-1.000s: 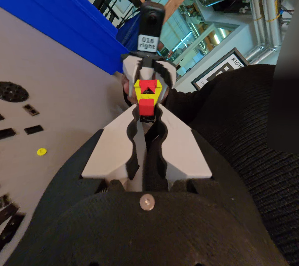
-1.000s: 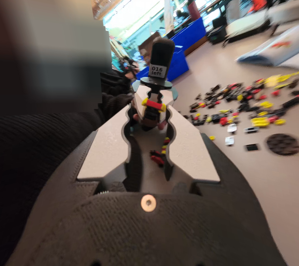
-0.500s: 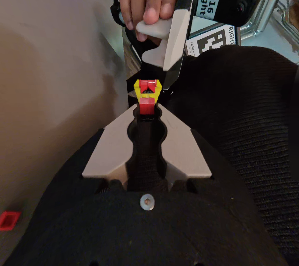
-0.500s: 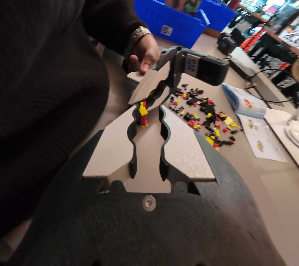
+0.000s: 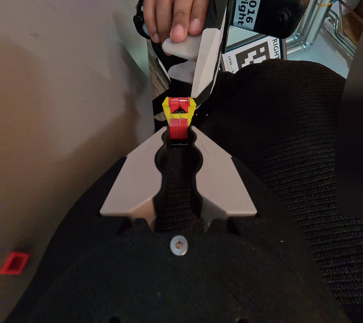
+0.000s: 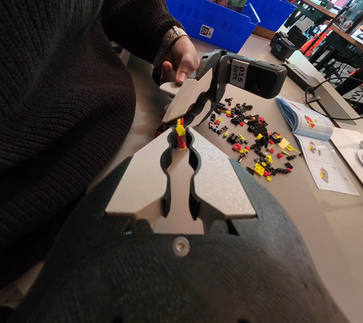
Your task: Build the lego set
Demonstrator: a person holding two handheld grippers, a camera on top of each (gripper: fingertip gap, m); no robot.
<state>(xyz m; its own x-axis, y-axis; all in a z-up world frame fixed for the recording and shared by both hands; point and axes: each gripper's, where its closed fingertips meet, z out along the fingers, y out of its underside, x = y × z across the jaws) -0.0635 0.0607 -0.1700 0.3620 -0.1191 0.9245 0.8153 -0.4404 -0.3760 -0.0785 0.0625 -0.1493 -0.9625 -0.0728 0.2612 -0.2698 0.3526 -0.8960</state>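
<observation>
A small red and yellow lego assembly (image 5: 178,117) is held between both grippers, above the table edge and close to the person's black sweater. My left gripper (image 5: 179,133) is shut on its red end. In the right wrist view the same assembly (image 6: 180,137) sits between the tips of my right gripper (image 6: 179,131), whose jaws are closed narrowly on it. The left gripper (image 6: 182,115) comes down onto it from above. In the left wrist view the right gripper's fingers (image 5: 204,70) show edge-on, with the tip at the assembly's yellow top.
A pile of loose black, red and yellow pieces (image 6: 255,137) lies on the grey table (image 6: 294,215), with an open instruction booklet (image 6: 306,123) to its right. Blue bins (image 6: 212,17) stand at the back. One red piece (image 5: 14,265) lies at the left. My left and right fingertips are right by each other.
A second ago the grippers faced each other head-on. Since then both have turned and dropped toward the table edge. The right gripper's jaws have narrowed around the assembly.
</observation>
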